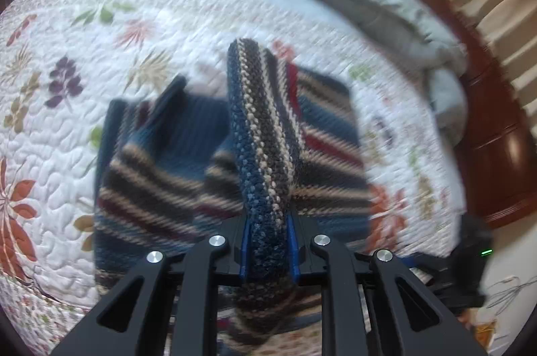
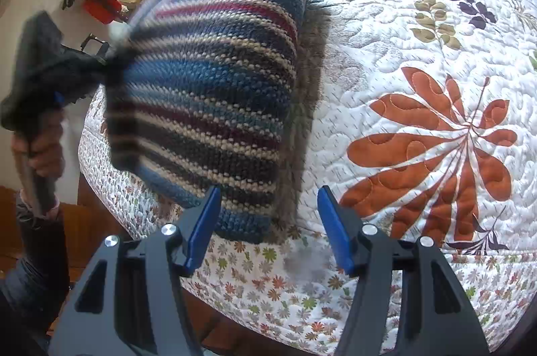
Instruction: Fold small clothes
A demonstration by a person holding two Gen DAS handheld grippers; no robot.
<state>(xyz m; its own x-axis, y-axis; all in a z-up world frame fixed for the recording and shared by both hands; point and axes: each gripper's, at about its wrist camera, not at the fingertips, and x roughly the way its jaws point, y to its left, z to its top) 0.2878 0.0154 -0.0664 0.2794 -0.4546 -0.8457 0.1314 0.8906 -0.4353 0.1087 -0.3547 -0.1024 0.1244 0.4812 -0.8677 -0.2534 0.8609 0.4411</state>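
- Left wrist view: your left gripper [image 1: 268, 250] has its jaws clamped on a raised fold of the striped knit garment [image 1: 265, 134]. The fold stands up between the blue pads; the rest of the garment lies spread ahead of the jaws on the floral quilt [image 1: 67, 127] of the bed.
- Right wrist view: your right gripper [image 2: 268, 228] has its jaws apart, gripping nothing. The garment's lower edge hangs just ahead of the left pad, lifted above the quilt. Your left hand [image 2: 40, 151] sits far left.
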